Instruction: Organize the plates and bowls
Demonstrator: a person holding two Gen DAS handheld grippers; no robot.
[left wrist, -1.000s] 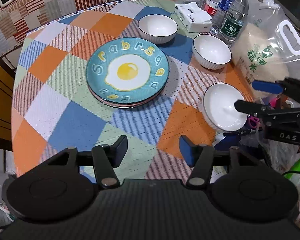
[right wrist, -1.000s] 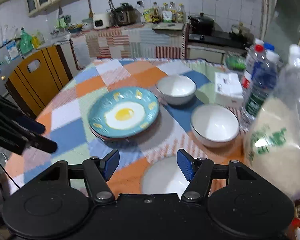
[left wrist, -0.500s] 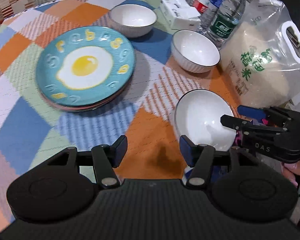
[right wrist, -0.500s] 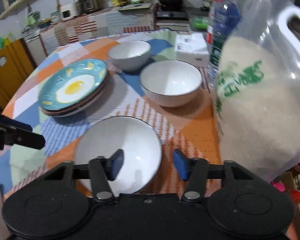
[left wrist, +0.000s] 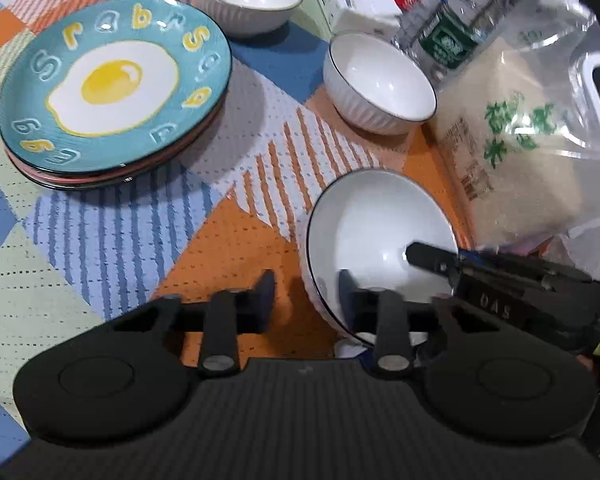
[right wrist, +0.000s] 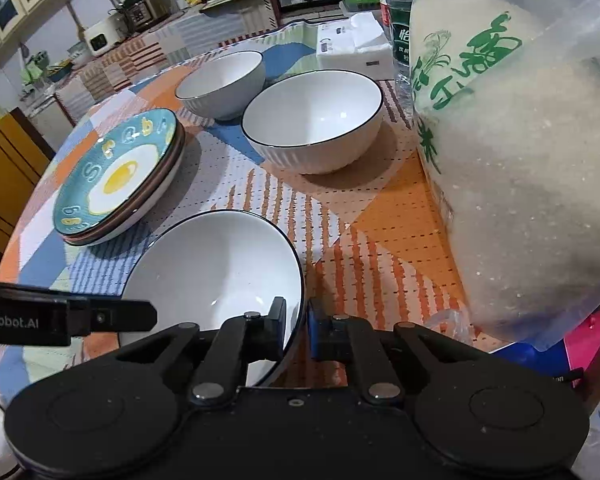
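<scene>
Right gripper [right wrist: 297,330] clamped on rim of nearest white bowl [right wrist: 220,272], one finger inside, one outside; left gripper [left wrist: 306,298] spread wide, straddling the same bowl's opposite rim, not pinching. Beyond: second white bowl [right wrist: 312,120] beside rice bag [right wrist: 512,152], egg-print plate stack [right wrist: 116,176] left, third bowl [right wrist: 220,80] farthest.

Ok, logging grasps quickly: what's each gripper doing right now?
Left gripper: open, straddling the nearest bowl's rim, not clamped.
Right gripper: shut on the nearest bowl's rim.
</scene>
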